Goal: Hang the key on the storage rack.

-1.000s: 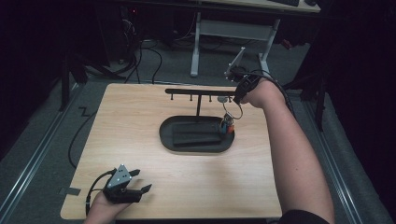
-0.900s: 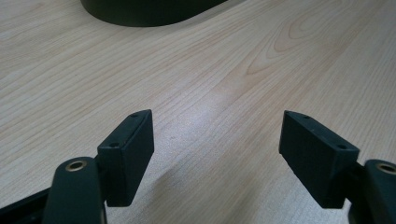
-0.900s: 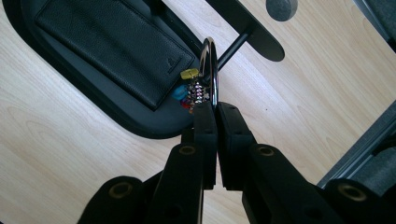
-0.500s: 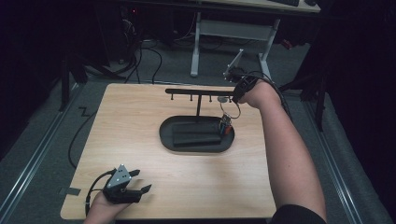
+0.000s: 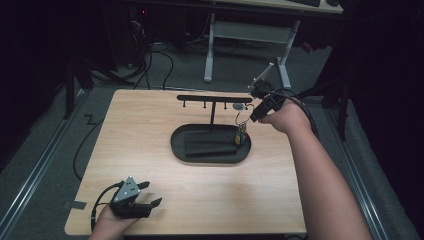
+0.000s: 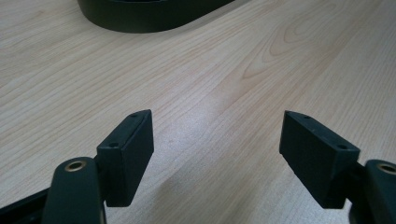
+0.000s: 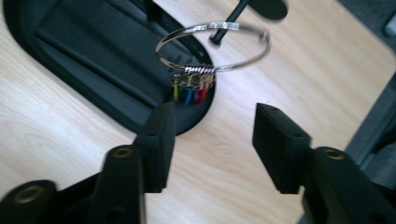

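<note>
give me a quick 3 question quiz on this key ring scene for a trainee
1. True or false: the right gripper is clamped on the key ring.
2. Where does the key ring hang? A) on a peg of the black rack B) flat on the table C) in the left gripper
3. What does the rack stand on?

Key:
1. False. Its jaws have just been opening and stand apart, with nothing between them; the ring hangs just ahead.
2. A, on a peg near the rack's right end in the high view.
3. The black oval tray.
</note>
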A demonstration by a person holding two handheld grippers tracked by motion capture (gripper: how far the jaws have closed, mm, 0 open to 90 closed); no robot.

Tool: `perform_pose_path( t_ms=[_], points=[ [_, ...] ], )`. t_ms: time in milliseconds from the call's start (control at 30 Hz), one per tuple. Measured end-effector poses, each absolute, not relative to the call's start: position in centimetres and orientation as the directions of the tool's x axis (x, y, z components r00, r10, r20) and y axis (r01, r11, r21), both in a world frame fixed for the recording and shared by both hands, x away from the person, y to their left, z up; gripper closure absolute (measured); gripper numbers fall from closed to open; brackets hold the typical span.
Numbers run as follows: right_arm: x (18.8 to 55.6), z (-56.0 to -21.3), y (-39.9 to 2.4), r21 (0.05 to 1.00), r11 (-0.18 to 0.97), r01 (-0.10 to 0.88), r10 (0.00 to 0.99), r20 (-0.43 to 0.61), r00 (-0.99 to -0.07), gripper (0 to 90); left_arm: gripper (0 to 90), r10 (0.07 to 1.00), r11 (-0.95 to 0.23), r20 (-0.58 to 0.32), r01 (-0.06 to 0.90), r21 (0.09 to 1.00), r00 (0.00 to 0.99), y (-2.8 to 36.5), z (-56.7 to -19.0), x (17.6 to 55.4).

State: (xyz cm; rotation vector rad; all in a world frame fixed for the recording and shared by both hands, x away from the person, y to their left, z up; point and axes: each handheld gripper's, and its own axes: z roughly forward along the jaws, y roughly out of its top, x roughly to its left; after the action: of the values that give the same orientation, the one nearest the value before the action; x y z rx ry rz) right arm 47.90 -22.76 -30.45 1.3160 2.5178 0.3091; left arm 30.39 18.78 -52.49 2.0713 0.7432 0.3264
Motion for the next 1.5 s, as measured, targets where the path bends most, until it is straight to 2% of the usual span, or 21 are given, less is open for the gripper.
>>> perform_pose_path(
  t_ms=[300, 467, 567, 733, 800, 1200, 1367, 1467, 1500],
  points=[
    [43.1, -33.2, -24.3, 0.435, 0.524, 0.732, 0.839, -0.117, -0.531, 29.5, 26.6, 0.624, -0.424, -0.042, 0.384, 0.82, 0.78, 18.9, -52.5, 30.2],
    [41.0, -35.5, -25.6, 0.502, 0.48, 0.719, 0.866, -0.142, -0.479, 26.8, 26.5, 0.625, -0.424, -0.04, 0.382, 0.821, 0.78, 18.8, -52.5, 30.2],
    [39.7, -36.9, -26.3, 0.557, 0.446, 0.701, 0.878, -0.121, -0.462, 24.7, 26.4, 0.624, -0.429, -0.039, 0.383, 0.818, 0.781, 18.8, -52.6, 30.3],
    [37.7, -39.3, -26.7, 0.625, 0.407, 0.666, 0.891, -0.113, -0.439, 15.6, 26.3, 0.623, -0.431, -0.043, 0.388, 0.815, 0.781, 18.7, -52.6, 30.4],
    [37.0, -40.3, -26.7, 0.638, 0.406, 0.654, 0.896, -0.137, -0.422, 14.6, 26.3, 0.622, -0.432, -0.042, 0.387, 0.814, 0.782, 18.6, -52.7, 30.4],
    [31.5, -49.3, -28.9, 0.74, 0.24, 0.629, 0.924, 0.025, -0.382, 14.1, 26.3, 0.625, -0.433, -0.043, 0.393, 0.811, 0.779, 18.6, -52.8, 30.4],
    [29.2, -51.6, -29.7, 0.777, 0.206, 0.595, 0.938, 0.016, -0.346, 14.1, 26.2, 0.624, -0.431, -0.045, 0.391, 0.813, 0.78, 18.6, -52.9, 30.4],
    [27.2, -52.5, -30.0, 0.826, 0.187, 0.532, 0.948, -0.01, -0.318, 15.0, 26.1, 0.626, -0.427, -0.048, 0.394, 0.814, 0.779, 18.5, -52.9, 30.4],
    [26.6, -52.6, -30.0, 0.828, 0.169, 0.534, 0.948, 0.011, -0.317, 14.7, 26.0, 0.629, -0.424, -0.051, 0.397, 0.814, 0.776, 18.5, -52.9, 30.4]
  ],
)
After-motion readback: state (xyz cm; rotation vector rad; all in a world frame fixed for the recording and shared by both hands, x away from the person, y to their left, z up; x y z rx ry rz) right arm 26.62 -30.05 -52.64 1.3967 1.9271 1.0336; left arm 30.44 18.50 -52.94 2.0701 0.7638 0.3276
